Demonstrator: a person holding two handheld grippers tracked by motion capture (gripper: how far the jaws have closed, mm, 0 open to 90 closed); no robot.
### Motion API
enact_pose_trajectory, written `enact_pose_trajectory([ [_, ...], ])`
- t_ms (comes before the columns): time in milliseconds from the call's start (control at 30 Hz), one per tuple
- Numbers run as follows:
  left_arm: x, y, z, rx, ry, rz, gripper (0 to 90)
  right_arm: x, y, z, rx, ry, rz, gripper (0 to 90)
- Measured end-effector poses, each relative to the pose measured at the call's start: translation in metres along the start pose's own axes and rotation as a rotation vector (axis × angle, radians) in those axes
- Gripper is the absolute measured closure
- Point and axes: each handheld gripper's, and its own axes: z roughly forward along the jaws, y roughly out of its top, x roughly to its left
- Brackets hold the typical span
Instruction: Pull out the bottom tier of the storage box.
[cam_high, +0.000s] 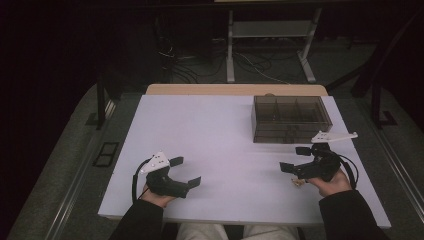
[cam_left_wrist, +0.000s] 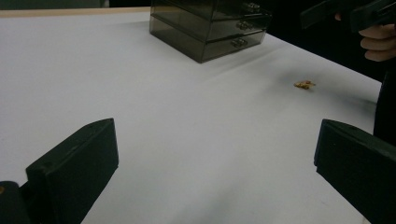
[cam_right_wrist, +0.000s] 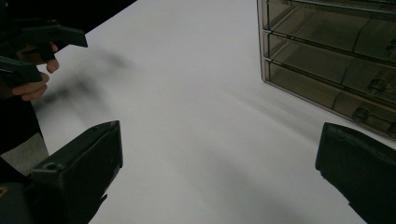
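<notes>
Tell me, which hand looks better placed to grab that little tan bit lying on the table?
Probably the right. The right gripper hangs open almost directly above the small tan piece, near the table's front edge. The left gripper, also open, is far across the table from it.

This looks like a lab or a test room, not a home. A plain white table (cam_high: 220, 145) stands in the middle of the frame on a grey floor, and the room around it is dark. At the top centre, the white metal legs of a second desk (cam_high: 272, 30) are visible, with many loose cables (cam_high: 185, 62) lying on the floor under it. A smoky plastic drawer box (cam_high: 290, 119) sits at the upper right of the table.
</notes>
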Motion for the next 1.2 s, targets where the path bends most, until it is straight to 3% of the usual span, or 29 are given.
enact_pose_trajectory([
  [367,0.000,0.000,0.000,-0.004,-0.001,-0.002,0.0,-0.005,0.002,0.006,0.009,-0.003,0.029,0.4],
  [733,0.000,0.000,0.000,-0.007,-0.001,-0.005,0.0,-0.018,0.006,0.016,-0.018,0.005,0.066,0.4],
  [1200,0.000,0.000,0.000,-0.004,-0.004,0.001,0.0,-0.039,0.007,0.025,-0.071,0.025,0.178,0.4],
])
